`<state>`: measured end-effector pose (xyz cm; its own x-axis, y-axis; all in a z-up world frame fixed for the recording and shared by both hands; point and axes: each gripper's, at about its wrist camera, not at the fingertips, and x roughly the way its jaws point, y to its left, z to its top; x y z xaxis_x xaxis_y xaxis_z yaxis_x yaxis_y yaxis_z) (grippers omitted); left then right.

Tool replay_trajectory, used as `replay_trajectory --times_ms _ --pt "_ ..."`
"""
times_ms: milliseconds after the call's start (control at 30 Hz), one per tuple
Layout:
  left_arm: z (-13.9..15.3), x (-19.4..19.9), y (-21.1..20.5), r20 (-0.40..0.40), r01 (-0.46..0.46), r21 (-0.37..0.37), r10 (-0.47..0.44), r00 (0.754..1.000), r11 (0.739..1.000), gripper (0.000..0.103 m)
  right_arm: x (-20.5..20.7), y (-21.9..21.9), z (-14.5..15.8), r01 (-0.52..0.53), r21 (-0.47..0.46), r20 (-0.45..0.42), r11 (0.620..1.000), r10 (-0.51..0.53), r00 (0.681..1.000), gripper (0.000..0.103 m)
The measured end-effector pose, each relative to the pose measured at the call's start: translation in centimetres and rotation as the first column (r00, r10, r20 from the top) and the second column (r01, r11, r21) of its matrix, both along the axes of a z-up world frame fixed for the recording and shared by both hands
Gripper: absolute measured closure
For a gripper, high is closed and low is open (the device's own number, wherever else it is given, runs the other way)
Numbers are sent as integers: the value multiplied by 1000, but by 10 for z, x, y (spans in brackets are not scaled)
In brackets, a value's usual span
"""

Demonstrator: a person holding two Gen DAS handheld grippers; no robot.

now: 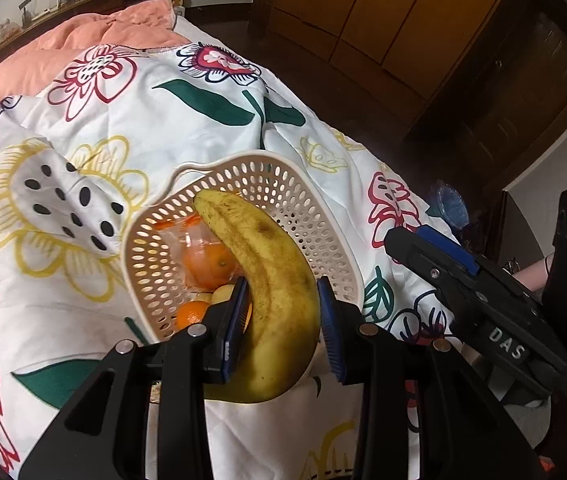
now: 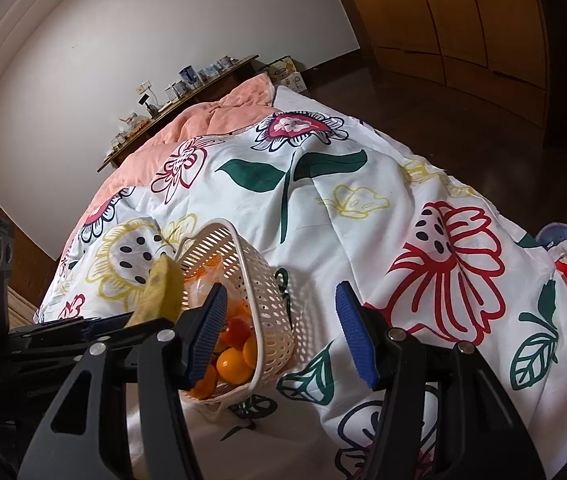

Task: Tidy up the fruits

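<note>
We have the banana point(image 1: 267, 280) clamped between the blue pads of our left hand-held gripper point(image 1: 283, 320), held over the white perforated basket point(image 1: 335, 256) that sits on the flowered quilt point(image 1: 203, 120) near the bed's side edge, with oranges point(image 1: 207, 264) already inside. Our right hand-held gripper point(image 2: 283, 332) stands wide open with nothing in it, just beside the basket's outer wall. We judge the risks to be bruising the soft, spotted banana, or tipping the light basket on the yielding bedding if we press its rim, spilling oranges toward the floor.
</note>
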<state>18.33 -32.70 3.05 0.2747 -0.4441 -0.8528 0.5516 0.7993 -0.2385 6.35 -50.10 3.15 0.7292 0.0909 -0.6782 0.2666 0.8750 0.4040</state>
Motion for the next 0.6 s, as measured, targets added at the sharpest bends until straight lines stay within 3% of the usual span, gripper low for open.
replay_trajectory --times_ms 133,200,267,433,500,600 --pt "1 2 -4 27 -4 -11 5 1000 1000 66 0 -1 -1 1 4 -1 1000 -1 1000 46" --pt "9 2 -2 57 -5 -38 7 998 999 47 0 -1 -1 1 4 -2 1000 -1 1000 46" --pt "15 2 2 81 -16 -52 20 996 999 40 -1 -1 -1 0 4 0 1000 0 1000 46" --pt "26 1 17 111 -62 -55 68 991 997 39 -3 2 3 -4 -5 8 1000 4 1000 46" --pt "31 -3 23 144 -80 -44 85 986 996 34 -3 4 5 -8 -9 9 1000 9 1000 45" --pt "40 -13 33 214 -104 -31 108 971 994 20 -5 7 7 -14 -16 14 1000 14 1000 34"
